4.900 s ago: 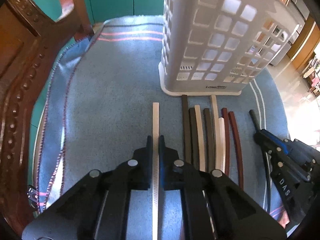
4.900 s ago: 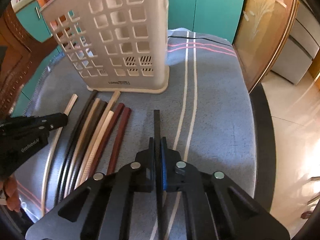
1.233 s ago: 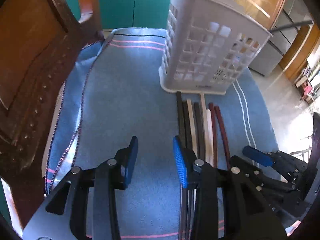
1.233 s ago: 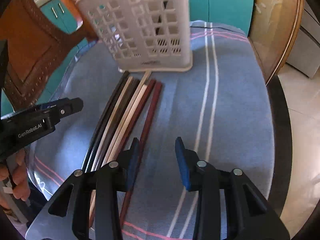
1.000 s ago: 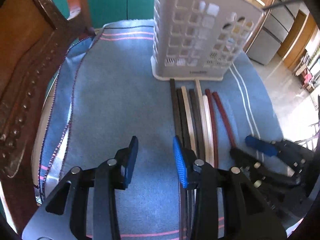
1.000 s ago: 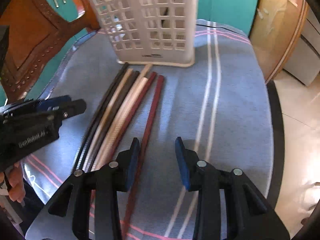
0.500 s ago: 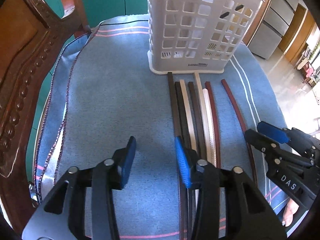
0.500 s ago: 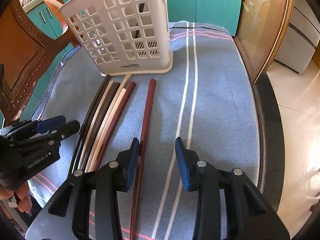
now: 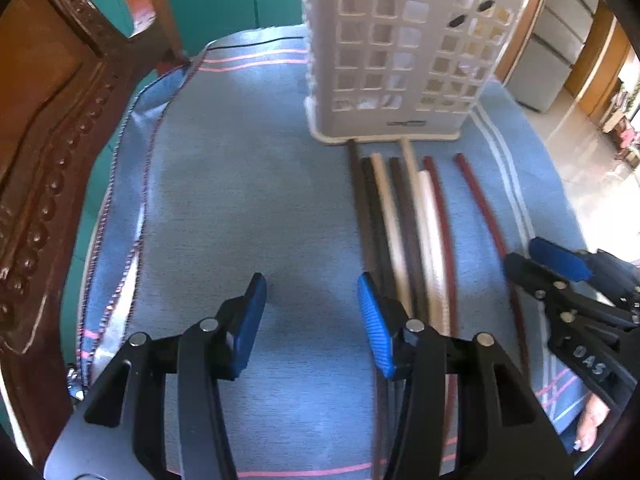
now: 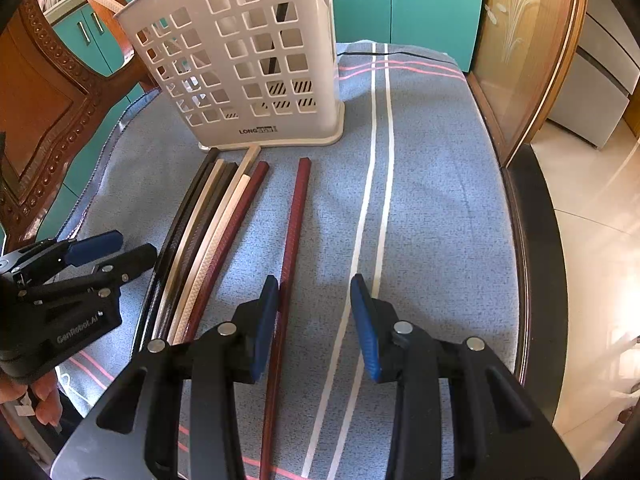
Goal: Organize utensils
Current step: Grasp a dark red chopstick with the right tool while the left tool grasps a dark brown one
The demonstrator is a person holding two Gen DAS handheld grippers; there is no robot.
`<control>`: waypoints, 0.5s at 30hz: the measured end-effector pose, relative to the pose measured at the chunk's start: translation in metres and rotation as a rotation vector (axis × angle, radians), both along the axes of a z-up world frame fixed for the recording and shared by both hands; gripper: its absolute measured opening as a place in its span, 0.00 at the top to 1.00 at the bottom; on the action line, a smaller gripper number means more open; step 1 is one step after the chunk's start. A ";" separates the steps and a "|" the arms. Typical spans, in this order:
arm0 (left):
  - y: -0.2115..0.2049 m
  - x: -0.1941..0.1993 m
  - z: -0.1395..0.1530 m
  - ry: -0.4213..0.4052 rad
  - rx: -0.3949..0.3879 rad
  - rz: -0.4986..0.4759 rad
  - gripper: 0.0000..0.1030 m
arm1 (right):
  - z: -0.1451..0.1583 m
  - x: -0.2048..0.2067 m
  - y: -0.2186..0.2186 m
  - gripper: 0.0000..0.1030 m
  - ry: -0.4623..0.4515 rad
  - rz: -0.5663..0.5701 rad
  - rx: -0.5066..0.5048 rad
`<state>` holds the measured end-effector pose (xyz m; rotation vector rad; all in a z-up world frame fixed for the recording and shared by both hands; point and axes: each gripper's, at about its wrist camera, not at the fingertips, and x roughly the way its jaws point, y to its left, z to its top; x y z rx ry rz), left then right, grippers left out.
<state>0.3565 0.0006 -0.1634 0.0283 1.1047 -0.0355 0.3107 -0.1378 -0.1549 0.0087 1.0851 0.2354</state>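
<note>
Several long chopsticks (image 9: 404,232) in black, brown, cream and dark red lie side by side on the blue cloth, pointing at a white perforated holder basket (image 9: 400,52). One dark red chopstick (image 10: 294,224) lies apart to their right. A cream and a black stick stand inside the basket (image 10: 248,60). My left gripper (image 9: 310,312) is open and empty above bare cloth, left of the bundle (image 10: 208,232). My right gripper (image 10: 314,316) is open and empty, its left finger right beside the lone red chopstick.
A blue striped cloth (image 9: 240,200) covers the table. A carved wooden chair back (image 9: 48,128) stands close at the left. The table's dark edge (image 10: 536,240) drops to the floor on the right, with a glass cabinet door (image 10: 520,40) behind.
Both grippers, earlier shut on a cream and a black stick, are open and empty; those sticks stand in the basket. Both grippers came lower, and one dark red chopstick now lies apart from the bundle.
</note>
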 end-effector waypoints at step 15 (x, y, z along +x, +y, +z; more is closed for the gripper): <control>-0.005 0.000 0.000 -0.004 -0.029 -0.027 0.53 | -0.001 0.001 0.000 0.64 0.002 -0.002 -0.006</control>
